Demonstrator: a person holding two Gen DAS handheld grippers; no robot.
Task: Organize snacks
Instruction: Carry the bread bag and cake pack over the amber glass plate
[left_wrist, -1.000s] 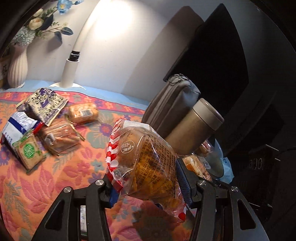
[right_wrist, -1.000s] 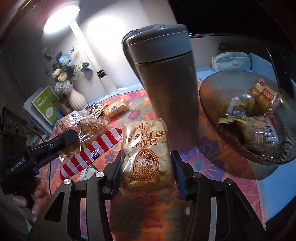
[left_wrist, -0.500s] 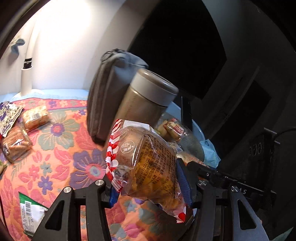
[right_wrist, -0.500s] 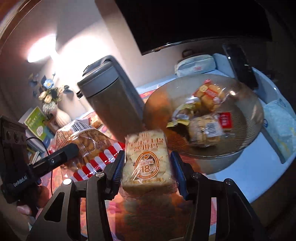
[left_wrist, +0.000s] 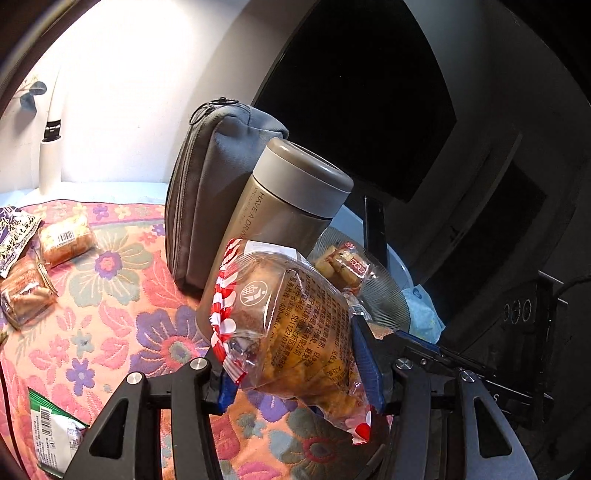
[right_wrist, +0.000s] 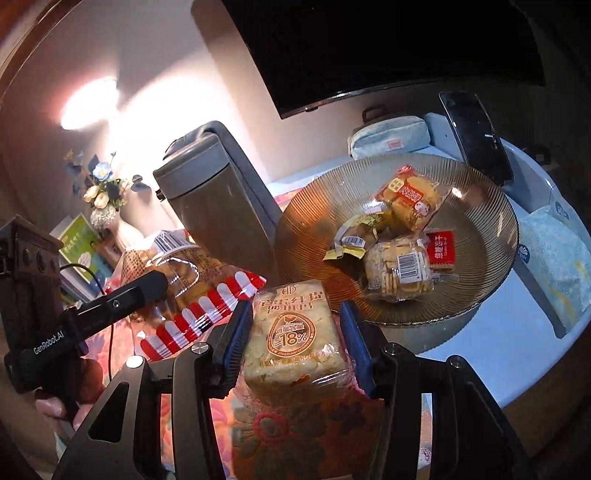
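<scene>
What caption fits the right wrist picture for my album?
Right tool holds a wrapped rice cake near the glass plate of snacks.

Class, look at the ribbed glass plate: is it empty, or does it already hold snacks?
Not empty. The ribbed glass plate already holds a few wrapped snacks, clustered near its middle; most of its surface remains bare.

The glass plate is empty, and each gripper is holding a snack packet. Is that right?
Not quite. The glass plate is not empty: the right wrist view shows a few wrapped snacks already lying in it. The rest is right: the left gripper holds a bread bag and the right gripper a cake packet.
</scene>
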